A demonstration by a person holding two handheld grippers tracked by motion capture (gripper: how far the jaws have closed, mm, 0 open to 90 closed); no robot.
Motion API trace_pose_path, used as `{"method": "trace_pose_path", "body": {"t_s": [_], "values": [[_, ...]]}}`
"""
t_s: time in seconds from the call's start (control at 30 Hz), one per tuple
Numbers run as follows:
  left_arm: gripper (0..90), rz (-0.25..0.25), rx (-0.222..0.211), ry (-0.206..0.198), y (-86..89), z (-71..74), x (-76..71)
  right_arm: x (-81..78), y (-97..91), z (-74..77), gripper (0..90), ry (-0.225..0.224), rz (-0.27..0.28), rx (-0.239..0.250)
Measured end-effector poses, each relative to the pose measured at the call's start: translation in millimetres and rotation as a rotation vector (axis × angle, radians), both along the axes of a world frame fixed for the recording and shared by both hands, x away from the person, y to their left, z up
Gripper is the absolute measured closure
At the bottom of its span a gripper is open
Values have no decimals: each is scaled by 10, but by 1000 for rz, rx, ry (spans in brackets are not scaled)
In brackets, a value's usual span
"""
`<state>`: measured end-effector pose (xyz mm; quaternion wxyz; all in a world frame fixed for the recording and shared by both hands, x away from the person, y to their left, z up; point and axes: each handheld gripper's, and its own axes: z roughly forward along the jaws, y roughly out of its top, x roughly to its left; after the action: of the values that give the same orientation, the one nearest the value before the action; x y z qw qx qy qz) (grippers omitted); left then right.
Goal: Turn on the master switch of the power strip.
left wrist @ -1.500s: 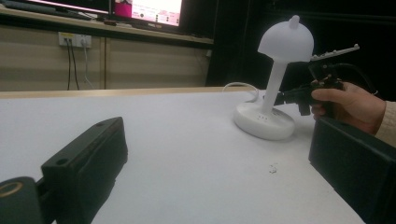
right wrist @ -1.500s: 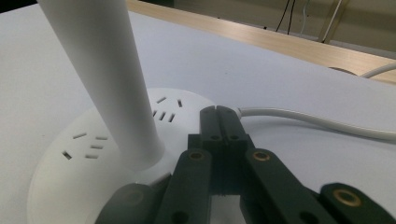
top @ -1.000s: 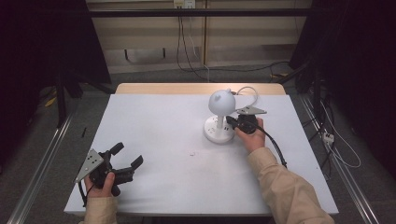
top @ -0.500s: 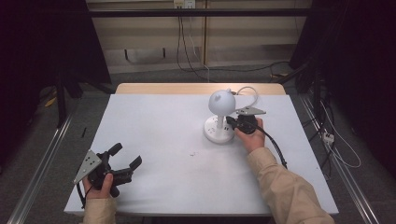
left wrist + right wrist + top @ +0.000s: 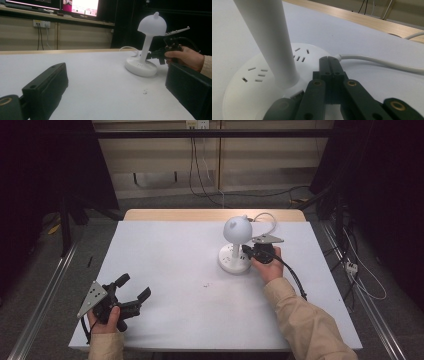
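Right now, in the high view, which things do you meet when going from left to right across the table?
Left gripper, held open near the front left corner → white lamp → right gripper, shut, at the lamp's base.

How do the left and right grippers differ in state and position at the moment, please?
The left gripper is open, its fingers spread with nothing between them; the right gripper is shut, fingers together. The left one sits near the table's front left corner, far from the lamp; the right one reaches over the lamp's base beside its stem. Both are black and hand-held.
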<state>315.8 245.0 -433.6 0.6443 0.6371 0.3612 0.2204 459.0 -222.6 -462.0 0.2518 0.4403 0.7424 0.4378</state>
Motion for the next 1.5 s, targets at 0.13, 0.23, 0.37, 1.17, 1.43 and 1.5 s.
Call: {"method": "trace_pose_path", "body": {"t_s": [0.13,0.23,0.37,1.17,1.43,1.5], "values": [[40,-1,0,1,2,-4,2,-9,0,5,900,0,-1,4],[40,2,-6,1,5,-6,13,-20,-14,13,900,-6,-8,35],[39,0,-8,1,2,-5,27,-42,-14,29,900,-5,-14,53],[38,-3,3,0,4,-6,41,-110,-133,127,650,3,-39,91],[38,-2,-4,6,-1,-14,45,-172,-205,144,473,13,-44,115],[38,-5,-5,6,-11,-14,49,-187,-215,149,433,13,-43,117]]}}
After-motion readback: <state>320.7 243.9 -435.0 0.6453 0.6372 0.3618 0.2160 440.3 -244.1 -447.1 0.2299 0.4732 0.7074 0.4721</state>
